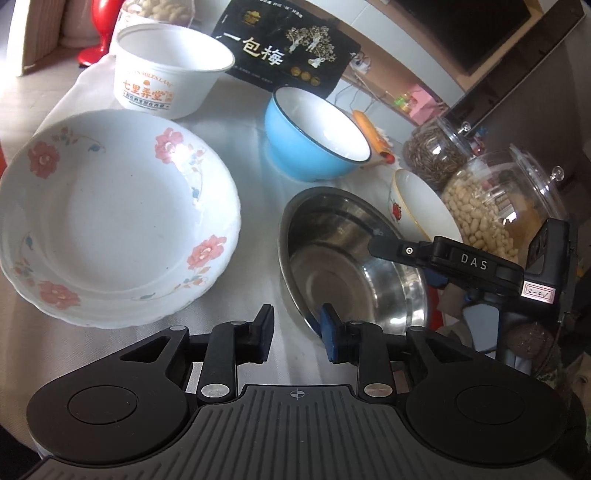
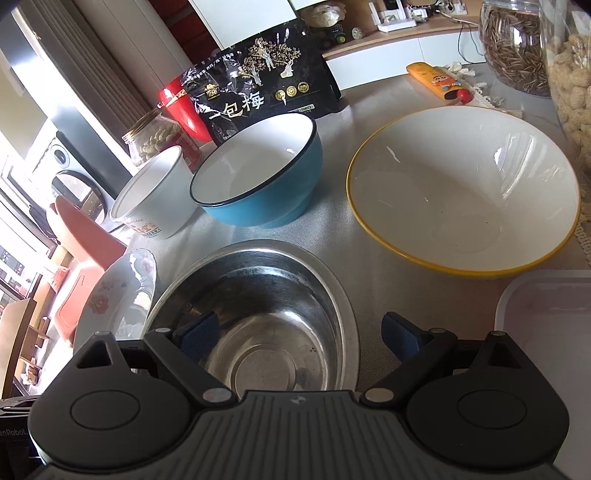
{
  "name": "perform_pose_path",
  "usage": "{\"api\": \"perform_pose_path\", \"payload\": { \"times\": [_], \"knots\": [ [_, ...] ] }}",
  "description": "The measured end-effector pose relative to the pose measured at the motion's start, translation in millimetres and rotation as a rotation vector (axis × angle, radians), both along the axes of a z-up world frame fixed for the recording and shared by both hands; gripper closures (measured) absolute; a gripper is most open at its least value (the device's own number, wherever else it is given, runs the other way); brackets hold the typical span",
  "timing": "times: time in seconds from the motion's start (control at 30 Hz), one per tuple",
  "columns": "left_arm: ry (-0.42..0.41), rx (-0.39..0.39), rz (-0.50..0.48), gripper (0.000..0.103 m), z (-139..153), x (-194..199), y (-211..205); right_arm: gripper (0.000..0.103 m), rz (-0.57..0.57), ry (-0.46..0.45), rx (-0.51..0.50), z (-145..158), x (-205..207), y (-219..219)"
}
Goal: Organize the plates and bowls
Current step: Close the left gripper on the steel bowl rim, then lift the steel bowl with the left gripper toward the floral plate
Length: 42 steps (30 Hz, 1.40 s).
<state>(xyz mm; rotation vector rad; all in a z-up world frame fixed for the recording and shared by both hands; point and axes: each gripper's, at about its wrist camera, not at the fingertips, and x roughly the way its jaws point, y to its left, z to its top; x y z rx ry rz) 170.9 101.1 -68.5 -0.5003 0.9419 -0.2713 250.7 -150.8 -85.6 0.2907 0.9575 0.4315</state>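
A steel bowl point(image 1: 332, 229) point(image 2: 258, 295) stands on the grey cloth. My left gripper point(image 1: 297, 332) is partly open at the bowl's near rim, and its pads do not press on it. My right gripper point(image 2: 301, 338) is wide open over the same bowl, one finger above the inside and one outside the right rim; its finger point(image 1: 391, 251) shows in the left wrist view. Stacked floral plates point(image 1: 110, 221) point(image 2: 118, 295) lie to the left. A blue bowl point(image 1: 306, 147) point(image 2: 258, 184), a white paper bowl point(image 1: 166, 74) point(image 2: 155, 199) and a yellow-rimmed bowl point(image 1: 417, 206) point(image 2: 461, 199) stand behind.
A black snack bag point(image 2: 258, 85) leans at the back. Jars of seeds point(image 1: 436, 151) and peanuts point(image 1: 491, 210) crowd the right edge beside an orange remote point(image 2: 436, 83). A translucent box lid point(image 2: 546, 314) lies at the near right. A red stand point(image 1: 99, 33) is at the far left.
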Motion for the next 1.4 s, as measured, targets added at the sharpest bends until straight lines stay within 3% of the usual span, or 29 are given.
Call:
{"api": "perform_pose_path", "payload": {
  "times": [0.07, 0.23, 0.4, 0.57, 0.7, 0.8, 0.9, 1.0, 1.1, 1.2, 1.4],
  "knots": [
    [-0.001, -0.025, -0.013, 0.072, -1, 5, -5, 0.007, 0.002, -0.006, -0.005, 1, -1, 1],
    [0.022, 0.043, -0.011, 0.072, -11, 25, -19, 0.012, 0.036, 0.0, 0.004, 1, -4, 3],
    [0.02, 0.086, -0.015, 0.072, -23, 43, -30, 0.037, 0.053, 0.024, -0.026, -6, -1, 9],
    [-0.019, 0.18, -0.013, 0.081, -23, 46, -38, 0.042, 0.088, 0.045, -0.026, -8, -4, 10],
    [-0.018, 0.156, -0.017, 0.081, -20, 51, -42, 0.042, 0.073, 0.046, -0.045, -5, -9, 8],
    [-0.065, 0.131, -0.031, 0.081, 3, 47, -37, 0.042, 0.054, 0.012, -0.054, 10, -17, 5],
    [-0.148, 0.1, -0.006, 0.081, 44, 36, -16, 0.04, 0.076, -0.07, -0.037, 45, -24, 9],
    [-0.288, 0.129, 0.051, 0.078, 88, 15, 11, 0.038, 0.13, -0.157, 0.009, 83, -25, 26],
    [-0.343, 0.201, 0.119, 0.079, 101, -4, 33, 0.038, 0.21, -0.189, 0.061, 102, -21, 55],
    [-0.28, 0.292, 0.216, 0.079, 83, -11, 50, 0.038, 0.294, -0.187, 0.063, 97, -18, 99],
    [-0.126, 0.213, 0.303, 0.079, 32, -7, 98, 0.038, 0.365, -0.044, 0.036, 49, 3, 160]
  ]
}}
